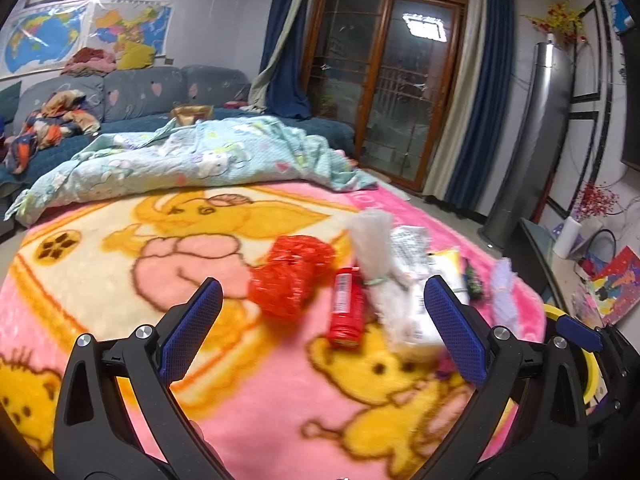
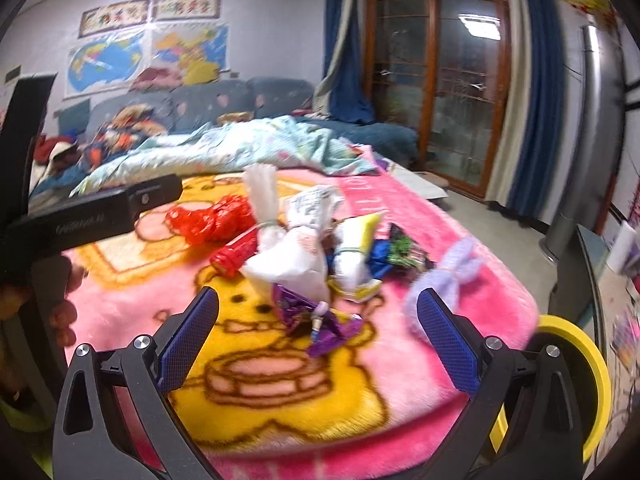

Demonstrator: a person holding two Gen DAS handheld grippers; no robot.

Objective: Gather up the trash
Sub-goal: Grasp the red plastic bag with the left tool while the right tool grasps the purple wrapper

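Trash lies on a pink and yellow cartoon blanket (image 1: 120, 264). In the left wrist view I see a crumpled red plastic bag (image 1: 290, 274), a red tube (image 1: 345, 307) and a tied white bag (image 1: 390, 280). My left gripper (image 1: 324, 326) is open and empty, just short of the red tube. In the right wrist view a purple foil wrapper (image 2: 320, 318) lies between my fingers, with the white bag (image 2: 294, 254), a yellow-white packet (image 2: 354, 258), a green and blue wrapper (image 2: 396, 252) and a lilac bag (image 2: 448, 280) beyond. My right gripper (image 2: 318, 340) is open and empty.
A yellow bin rim (image 2: 584, 380) stands off the blanket's right edge, also in the left wrist view (image 1: 592, 368). A pale blue quilt (image 1: 192, 164) lies bunched at the far side, with a sofa (image 1: 160, 92) behind. The left gripper's body (image 2: 96, 212) reaches in from the left.
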